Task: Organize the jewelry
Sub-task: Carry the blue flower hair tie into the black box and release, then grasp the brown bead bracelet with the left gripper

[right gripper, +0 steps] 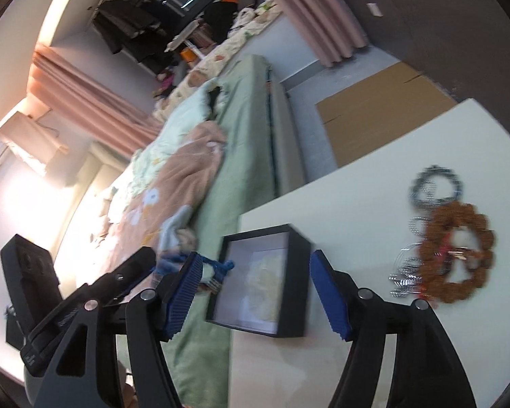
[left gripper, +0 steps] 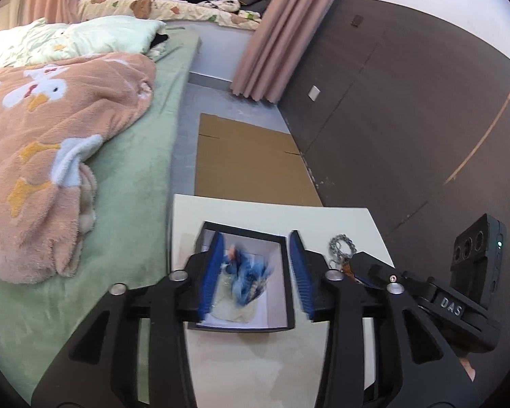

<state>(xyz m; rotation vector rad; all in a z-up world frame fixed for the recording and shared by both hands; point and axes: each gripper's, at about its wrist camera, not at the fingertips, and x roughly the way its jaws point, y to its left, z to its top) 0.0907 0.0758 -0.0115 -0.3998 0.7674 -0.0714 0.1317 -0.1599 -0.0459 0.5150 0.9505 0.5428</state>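
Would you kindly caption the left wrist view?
Open left claw above black square box holding a blurred blue beaded piece.

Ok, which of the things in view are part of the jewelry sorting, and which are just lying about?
Part of the job:
- black box, open on the white table
- blue beaded piece, blurred, in the box
- silver chain
- brown bead bracelet
- left gripper, right gripper, both open

Lying about:
- peach blanket on the bed
- flattened cardboard on the floor
- pink curtains

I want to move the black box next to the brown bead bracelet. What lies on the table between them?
Nothing: in the right wrist view bare white table separates the black box from the brown bead bracelet.
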